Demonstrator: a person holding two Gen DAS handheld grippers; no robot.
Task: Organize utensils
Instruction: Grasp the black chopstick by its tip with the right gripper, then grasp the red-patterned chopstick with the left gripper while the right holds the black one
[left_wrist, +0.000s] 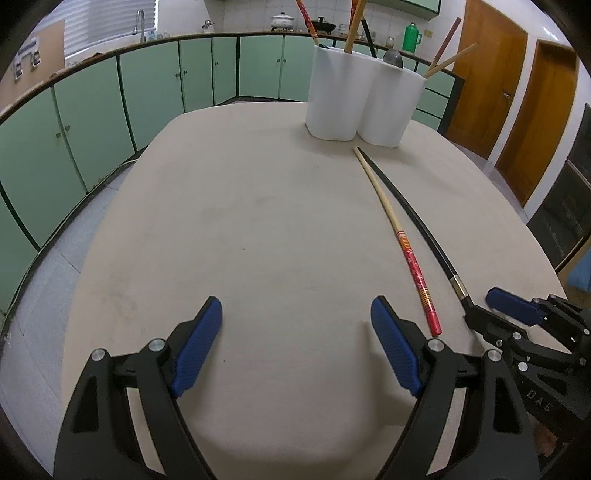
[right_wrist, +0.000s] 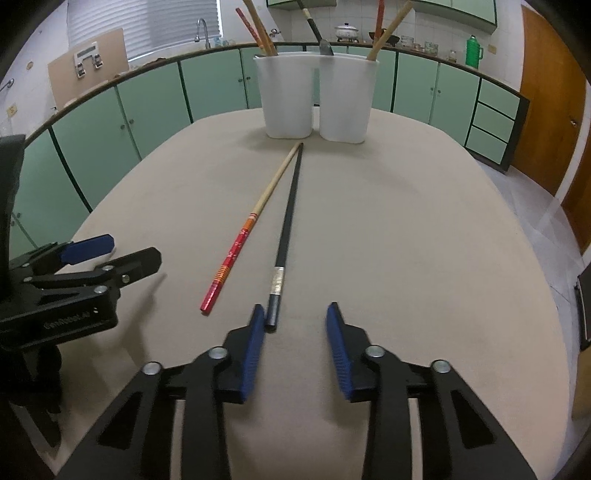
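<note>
Two chopsticks lie side by side on the beige table (right_wrist: 406, 240), their tips meeting in front of two white holders (right_wrist: 286, 99) (right_wrist: 347, 103) that hold several utensils. The black chopstick (right_wrist: 288, 221) has its thick end between the jaws of my right gripper (right_wrist: 295, 308). That end rests against the left pad (right_wrist: 255, 343), while the right pad stands clear of it. The red-handled bamboo chopstick (right_wrist: 240, 240) lies just left of it. My left gripper (left_wrist: 295, 302) hovers open over bare table, left of the red-handled chopstick (left_wrist: 391, 221) and the black chopstick (left_wrist: 417, 218).
The holders (left_wrist: 354, 99) stand at the table's far edge. Green cabinets (left_wrist: 155, 85) with a counter curve around behind, and wooden doors (left_wrist: 491, 74) stand to the right. The left gripper (right_wrist: 131, 248) shows at the left of the right wrist view.
</note>
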